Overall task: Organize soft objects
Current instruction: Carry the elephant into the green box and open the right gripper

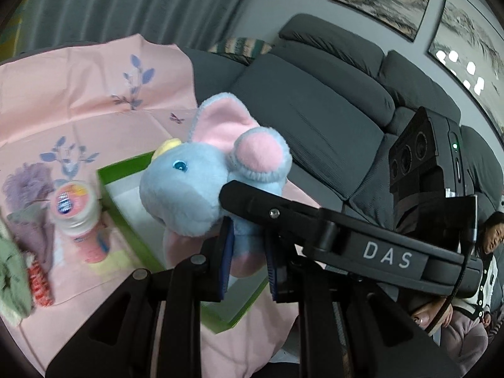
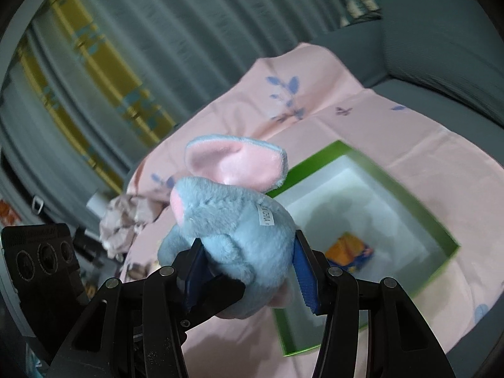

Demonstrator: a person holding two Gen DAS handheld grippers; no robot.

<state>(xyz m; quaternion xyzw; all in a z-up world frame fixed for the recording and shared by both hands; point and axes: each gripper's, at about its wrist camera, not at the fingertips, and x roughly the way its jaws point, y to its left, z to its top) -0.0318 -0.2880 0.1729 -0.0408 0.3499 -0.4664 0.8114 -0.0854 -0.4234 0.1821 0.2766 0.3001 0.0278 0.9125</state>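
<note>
While aloft over the green box [image 2: 419, 208], plush elephant [image 1: 195, 182] pinched low by left gripper [image 1: 247, 260], clamped round its body by right gripper [image 2: 252, 271]; light, squashy, best gripped mid-body

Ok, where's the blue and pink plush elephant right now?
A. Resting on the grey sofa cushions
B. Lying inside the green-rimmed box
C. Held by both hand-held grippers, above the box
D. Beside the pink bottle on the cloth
C: the blue and pink plush elephant is pinched by the left hand-held gripper and the right hand-held gripper at once, raised above the green-rimmed box on the pink floral cloth.
</note>
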